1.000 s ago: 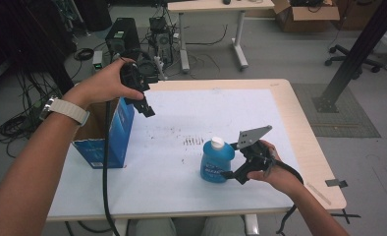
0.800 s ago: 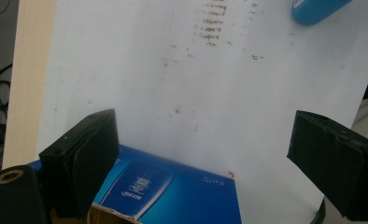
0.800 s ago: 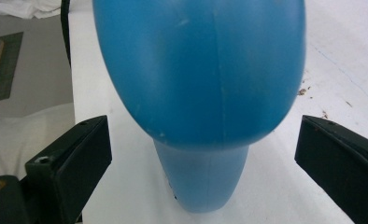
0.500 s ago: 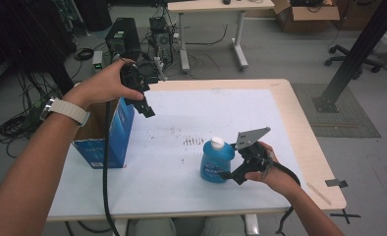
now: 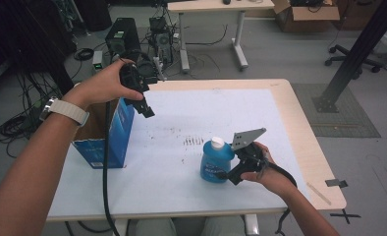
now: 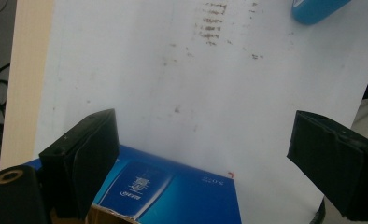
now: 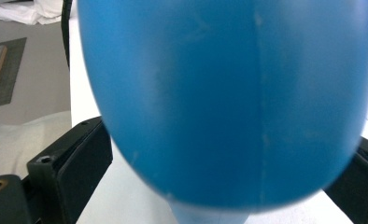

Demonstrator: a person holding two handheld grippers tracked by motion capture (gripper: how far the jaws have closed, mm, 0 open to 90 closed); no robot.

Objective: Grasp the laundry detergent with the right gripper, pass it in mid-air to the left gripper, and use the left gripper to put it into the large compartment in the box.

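A blue bottle with a white cap stands upright on the white table top, front right of centre. My right gripper reaches it from the right, low on its body. In the right gripper view the blue bottle sits between the wide-apart jaws, and its sides come right up to them. My left gripper hangs open and empty in the air above the open blue carton at the table's left edge. In the left gripper view the blue carton lies below the gripper.
Dark smudges mark the table top near its middle. A strip of tape lies at the front right corner. Behind the table, computer cases, cables and another desk stand on the floor. An office chair is far right.
My right gripper has edged a little to the left, closer around the bottle. The bottle, the carton and the left gripper have not moved.
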